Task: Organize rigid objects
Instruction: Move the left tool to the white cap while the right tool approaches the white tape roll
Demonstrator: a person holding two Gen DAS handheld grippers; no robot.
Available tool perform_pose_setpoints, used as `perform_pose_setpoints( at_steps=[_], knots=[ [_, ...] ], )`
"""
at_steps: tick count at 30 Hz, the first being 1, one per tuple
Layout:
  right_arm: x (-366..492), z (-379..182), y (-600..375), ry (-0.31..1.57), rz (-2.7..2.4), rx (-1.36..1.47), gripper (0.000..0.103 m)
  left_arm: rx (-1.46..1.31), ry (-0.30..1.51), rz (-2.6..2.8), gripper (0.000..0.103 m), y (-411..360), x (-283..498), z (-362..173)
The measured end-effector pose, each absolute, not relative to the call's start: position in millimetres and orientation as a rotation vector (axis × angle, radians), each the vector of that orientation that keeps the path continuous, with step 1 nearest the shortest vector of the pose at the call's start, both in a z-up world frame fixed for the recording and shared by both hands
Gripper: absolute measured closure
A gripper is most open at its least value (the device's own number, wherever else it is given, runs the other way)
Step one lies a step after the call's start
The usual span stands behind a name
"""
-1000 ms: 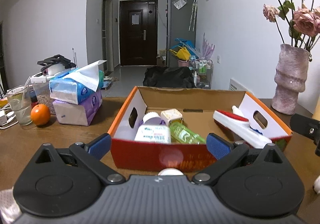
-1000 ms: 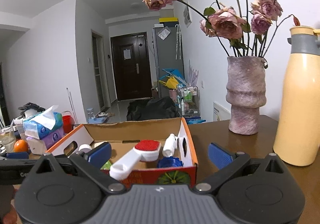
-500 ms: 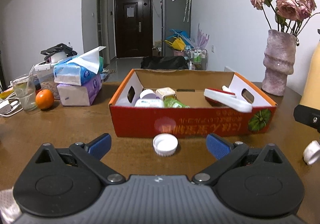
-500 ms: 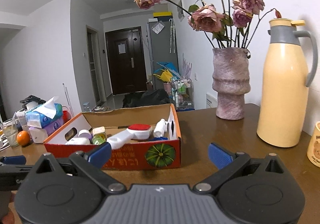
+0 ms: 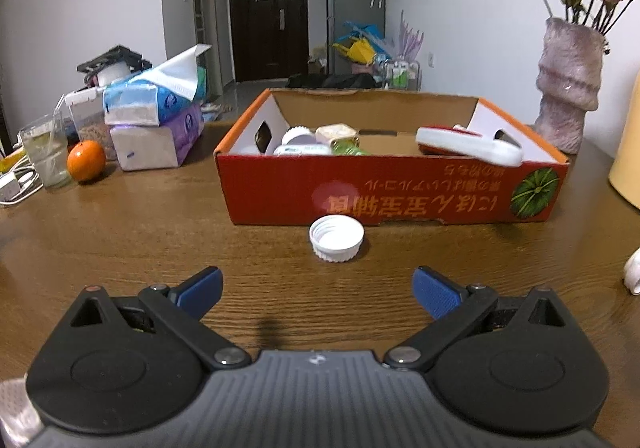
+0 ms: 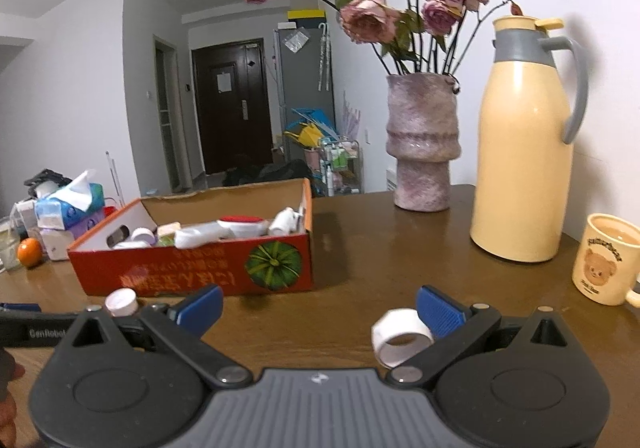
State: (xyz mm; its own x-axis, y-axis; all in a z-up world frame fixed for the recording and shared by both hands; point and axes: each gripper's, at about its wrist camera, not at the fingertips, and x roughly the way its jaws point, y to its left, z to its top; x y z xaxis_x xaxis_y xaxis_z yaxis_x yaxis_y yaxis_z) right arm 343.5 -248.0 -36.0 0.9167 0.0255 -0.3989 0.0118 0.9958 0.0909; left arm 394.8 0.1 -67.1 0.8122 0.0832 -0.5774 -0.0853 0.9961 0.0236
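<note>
One cardboard box [image 5: 384,188], red outside with orange rims, stood on the wood-grain worktop [image 5: 160,248]. One ribbed white cap [image 5: 337,238] lay open side up just in front of the box; one smooth white ring [image 6: 401,336] lay farther out from the box's front right corner. Both the left tongs [image 5: 316,288] and the right tongs [image 6: 318,306] gaped wide, holding nothing. One long white brush [image 5: 468,146] leaned over the box's front rim.

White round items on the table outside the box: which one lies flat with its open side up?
The white ribbed cap before the red box, hollow side up. The white tape ring by the right tool stands tilted on edge.
</note>
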Motion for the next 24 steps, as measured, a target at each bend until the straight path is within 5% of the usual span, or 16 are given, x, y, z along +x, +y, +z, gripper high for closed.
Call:
perform_pose_setpoints(
  at_steps=[16, 24],
  knots=[
    [348.8, -56.0, -267.2, 0.488, -0.048, 0.077, 0.0, -0.025, 0.69, 0.136, 0.001, 10.3, 437.1, -81.6],
    [358.1, -64.8, -277.0, 0.53, -0.067, 0.091, 0.0, -0.038, 0.716, 0.131, 0.012, 11.9, 456.7, -86.5]
  ],
)
